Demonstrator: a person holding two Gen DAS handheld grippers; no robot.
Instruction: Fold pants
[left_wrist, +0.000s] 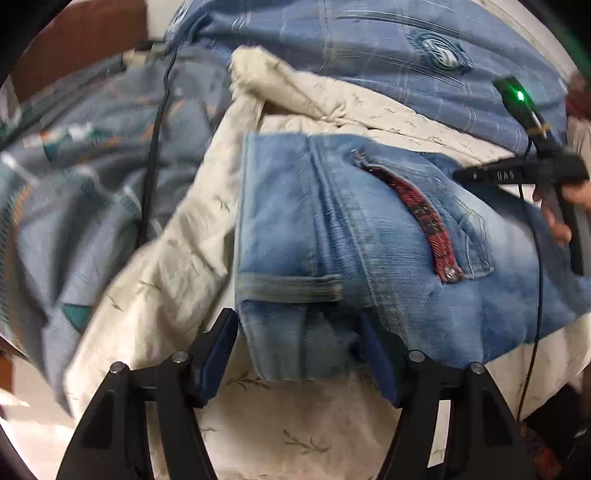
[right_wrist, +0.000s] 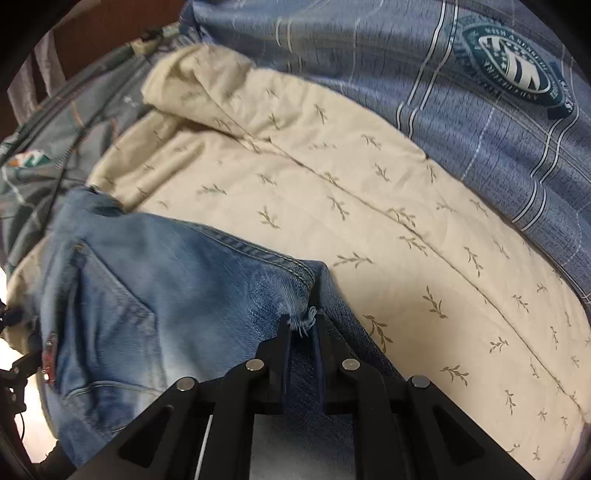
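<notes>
Right claw (right_wrist: 301, 328) pinches the jeans' (right_wrist: 155, 295) frayed edge; left claw (left_wrist: 299, 354) gapes, its view blurred.

Two close, downward-tilted wrist views, sharing jeans (left_wrist: 369, 236) on cream quilt (right_wrist: 332, 192).

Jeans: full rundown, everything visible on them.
The jeans are faded light-blue denim, folded into a thick bundle on the cream leaf-print quilt. A red-trimmed pocket, a belt loop and heavy seams show. The left hand-held gripper straddles the near folded edge, jaws open. The right hand-held gripper is shut on a frayed edge.
</notes>
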